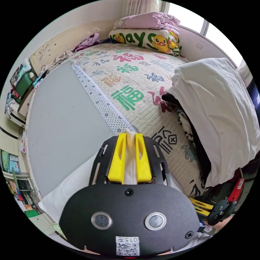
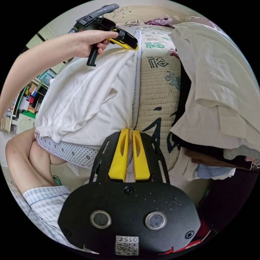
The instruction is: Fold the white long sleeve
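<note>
Both grippers are clamped on the white long sleeve point(image 2: 89, 103): the left gripper point(image 1: 130, 138) pinches a bunched edge between its yellow jaws, and the right gripper point(image 2: 129, 132) grips another edge the same way. The garment lies across the bed's near side, at nine to ten o'clock in the right gripper view, over a dotted sheet point(image 2: 70, 151). It looks light, soft and limp, so it should sag and wrinkle unless kept taut; hems or shoulder seams seem the surest holds. A heap of clothes point(image 2: 216, 86) at three o'clock crowds the patterned mat point(image 1: 127, 81), narrowing the folding space.
</note>
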`<control>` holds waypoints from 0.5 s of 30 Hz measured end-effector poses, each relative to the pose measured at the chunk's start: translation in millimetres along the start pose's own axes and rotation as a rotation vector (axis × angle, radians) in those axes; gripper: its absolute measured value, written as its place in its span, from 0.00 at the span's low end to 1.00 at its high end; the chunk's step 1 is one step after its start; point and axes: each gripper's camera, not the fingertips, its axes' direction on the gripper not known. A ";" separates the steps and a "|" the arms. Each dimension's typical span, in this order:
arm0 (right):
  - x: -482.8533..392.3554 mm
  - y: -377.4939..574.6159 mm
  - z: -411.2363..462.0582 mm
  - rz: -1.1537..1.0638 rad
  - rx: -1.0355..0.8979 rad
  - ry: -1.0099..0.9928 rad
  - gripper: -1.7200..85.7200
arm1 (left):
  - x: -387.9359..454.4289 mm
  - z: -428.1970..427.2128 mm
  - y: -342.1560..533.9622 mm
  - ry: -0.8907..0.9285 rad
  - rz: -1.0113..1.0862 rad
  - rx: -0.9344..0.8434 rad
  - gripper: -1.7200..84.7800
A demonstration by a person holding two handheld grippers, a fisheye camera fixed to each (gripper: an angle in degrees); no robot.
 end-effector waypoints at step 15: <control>25.7 56.9 -100.8 0.204 0.167 -0.235 0.02 | -81.6 -48.5 64.8 0.225 -0.076 0.252 0.04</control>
